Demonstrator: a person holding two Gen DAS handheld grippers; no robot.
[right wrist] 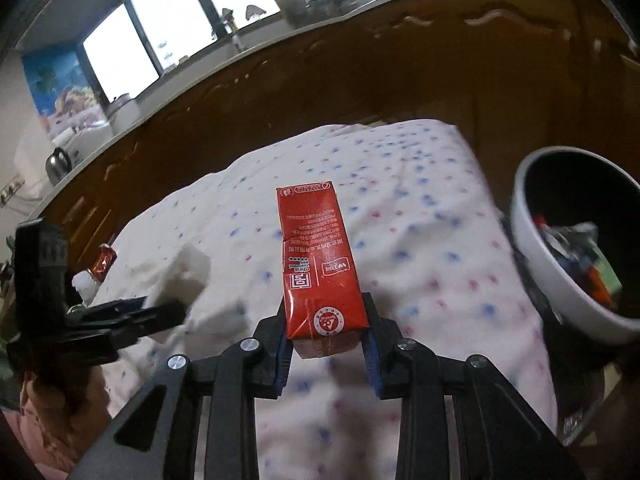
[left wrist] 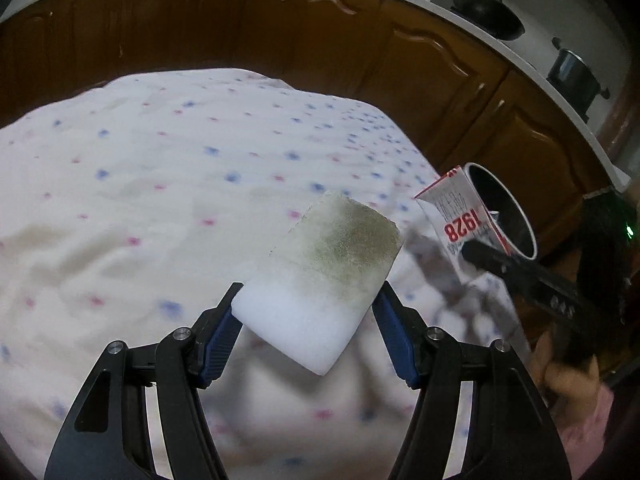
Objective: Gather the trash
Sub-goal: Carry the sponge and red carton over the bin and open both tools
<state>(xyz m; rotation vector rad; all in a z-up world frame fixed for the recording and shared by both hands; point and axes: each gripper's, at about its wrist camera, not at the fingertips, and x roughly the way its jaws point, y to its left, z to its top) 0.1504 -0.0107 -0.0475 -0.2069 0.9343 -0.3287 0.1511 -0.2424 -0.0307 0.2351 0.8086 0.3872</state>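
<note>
My left gripper (left wrist: 310, 300) is shut on a dirty white sponge (left wrist: 324, 268) with a greenish stain, held above the dotted tablecloth (left wrist: 160, 184). My right gripper (right wrist: 325, 312) is shut on a red drink carton (right wrist: 318, 256), also held above the cloth. In the left wrist view the carton (left wrist: 460, 216) shows at the right, next to the white trash bin (left wrist: 508, 216). In the right wrist view the bin (right wrist: 560, 256) stands at the right with several wrappers inside, and the sponge (right wrist: 182, 276) shows at the left in the left gripper.
Brown cabinets (left wrist: 320, 40) with a white countertop run behind the table. A black pan (left wrist: 488, 12) and a pot (left wrist: 576, 76) sit on the counter. A small white bottle (right wrist: 86, 284) and a red wrapper (right wrist: 105, 260) lie at the table's left edge.
</note>
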